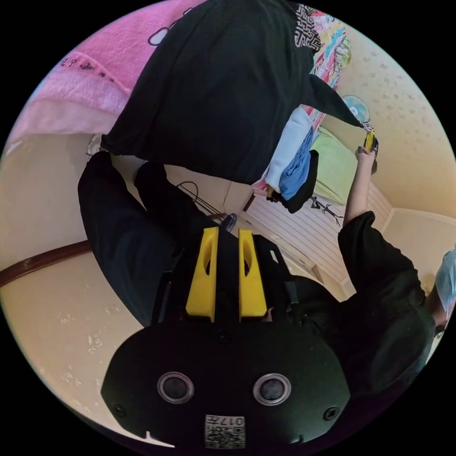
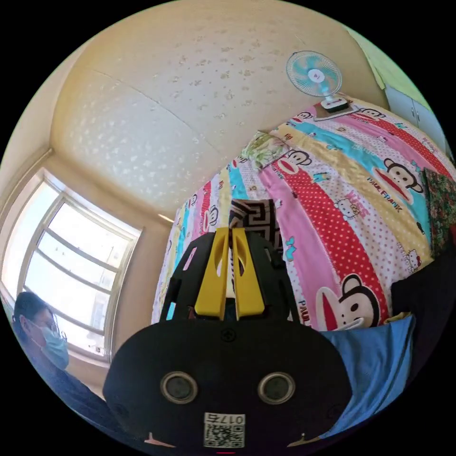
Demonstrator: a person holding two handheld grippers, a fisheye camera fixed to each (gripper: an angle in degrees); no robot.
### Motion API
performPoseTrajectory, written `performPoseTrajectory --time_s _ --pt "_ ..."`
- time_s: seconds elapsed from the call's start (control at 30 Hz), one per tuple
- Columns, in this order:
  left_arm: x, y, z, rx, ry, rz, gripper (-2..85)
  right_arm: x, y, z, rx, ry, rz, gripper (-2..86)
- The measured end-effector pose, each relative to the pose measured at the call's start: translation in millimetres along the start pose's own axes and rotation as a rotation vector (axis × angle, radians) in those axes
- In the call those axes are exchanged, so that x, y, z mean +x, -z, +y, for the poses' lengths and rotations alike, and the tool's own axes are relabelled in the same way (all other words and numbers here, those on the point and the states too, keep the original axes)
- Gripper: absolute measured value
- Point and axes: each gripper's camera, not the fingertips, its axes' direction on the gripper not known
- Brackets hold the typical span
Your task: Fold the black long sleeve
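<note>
Though set a narrow slot apart, grips dark cloth between the two yellow jaws of the left gripper [image 1: 225, 273], the slot packed black from root to tip. Leads outward from there, in the left gripper view, into the black long sleeve [image 1: 213, 85]: held up in the air, spread as one broad dark sheet, long axis stretched from gripper to gripper, tapering to a narrow point at the far end. Ends that point in the right gripper [image 1: 369, 138], pinched tight between its jaws. Wraps that gripper in a hand [image 1: 365, 154], forearm bare and nearly straight, reaching away from the body, with a black sleeve [image 1: 375, 247] starting near the elbow. Behind the garment, takes in a pink blanket [image 1: 71, 85], a stack of white and blue clothes [image 1: 294, 156], a green pillow [image 1: 335, 171] just beside the stack and a small fan [image 1: 356, 107] against the pale wall. In the right gripper view, brings the right gripper's jaws together, tips all but touching; cannot tell from here what lies between them. Beyond those tips, shows a black-and-white patterned cloth [image 2: 254, 213] on a bright cartoon bedspread [image 2: 356, 213], the fan at its far edge, a blue cloth [image 2: 375, 356] near the gripper body, a window [image 2: 71, 266] to one side, and a person [image 2: 38, 332] beside the window.
</note>
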Motion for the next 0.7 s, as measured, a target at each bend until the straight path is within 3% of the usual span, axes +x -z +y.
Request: performPoseTrajectory --time_s 0.17,0.3,0.47,0.53,0.7 --pt "9 6 -1 0.066 -0.036 -0.03 7.9 -82 -113 118 -0.253 0.121 -0.355 2.7" --pt "12 14 -1 0.158 -0.032 -0.059 14.2 -103 -219 228 -0.718 0.141 -0.435 7.1" --pt "31 44 -16 0.29 -0.109 -0.093 16.1 -59 -210 224 -0.736 0.116 -0.326 7.9" --pt "47 58 -28 0.353 -0.156 -0.145 16.1 -37 -192 193 -0.709 0.151 -0.116 8.3" --pt "114 85 -92 0.467 -0.318 -0.259 16.0 -11 -189 150 -0.709 0.299 0.184 9.5"
